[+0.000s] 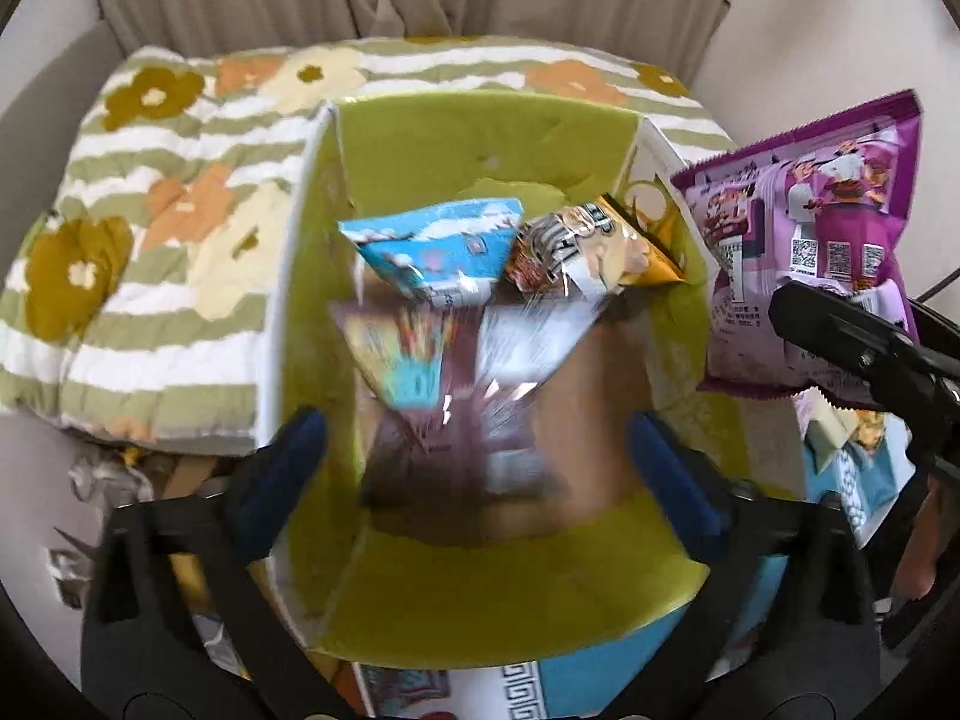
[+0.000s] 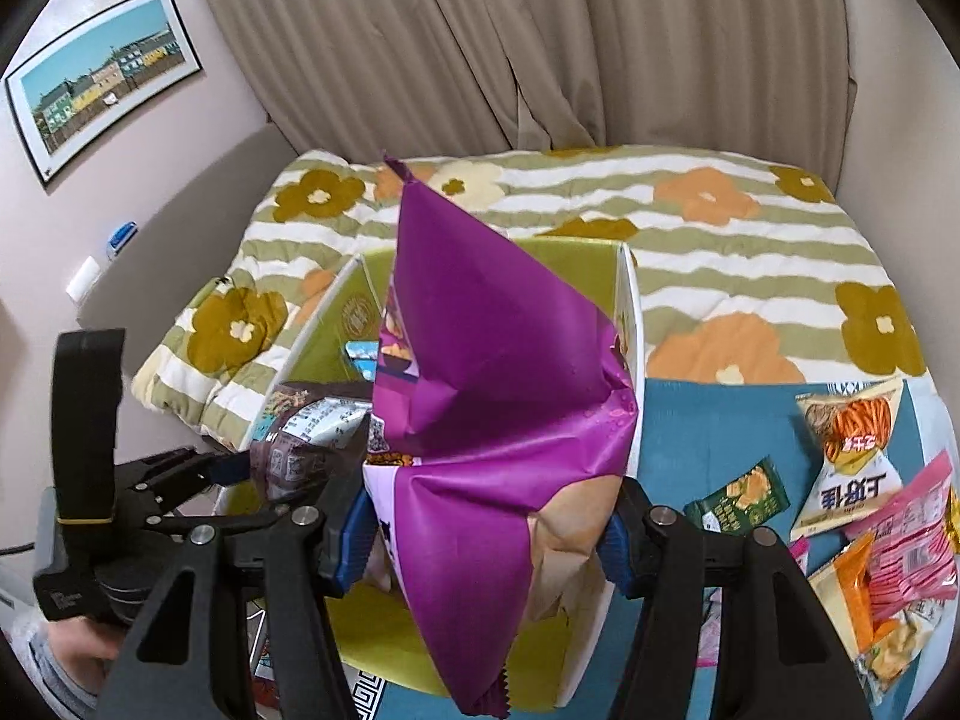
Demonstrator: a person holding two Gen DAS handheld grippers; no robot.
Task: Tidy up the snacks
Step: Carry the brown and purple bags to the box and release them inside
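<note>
A white box with a green inside [image 1: 288,276] stands under both grippers. In it lie a blue packet [image 1: 438,252] and an orange striped packet [image 1: 594,246]. My left gripper [image 1: 474,450] is open over the box. A blurred brown snack bag [image 1: 456,396] hangs between its wide-spread fingers, and the pads do not press on it. My right gripper [image 2: 486,534] is shut on a big purple snack bag [image 2: 498,360], held above the box wall [image 2: 630,324]. That purple bag [image 1: 828,228] also shows at the right of the left wrist view. The brown bag [image 2: 312,438] appears beside it.
A striped floral blanket [image 2: 750,252] covers the surface behind the box. On a blue mat [image 2: 708,420] to the right lie several loose snack packets, including a carrot-stick bag [image 2: 852,438] and a pink packet [image 2: 912,534]. Beige curtains [image 2: 540,48] hang behind.
</note>
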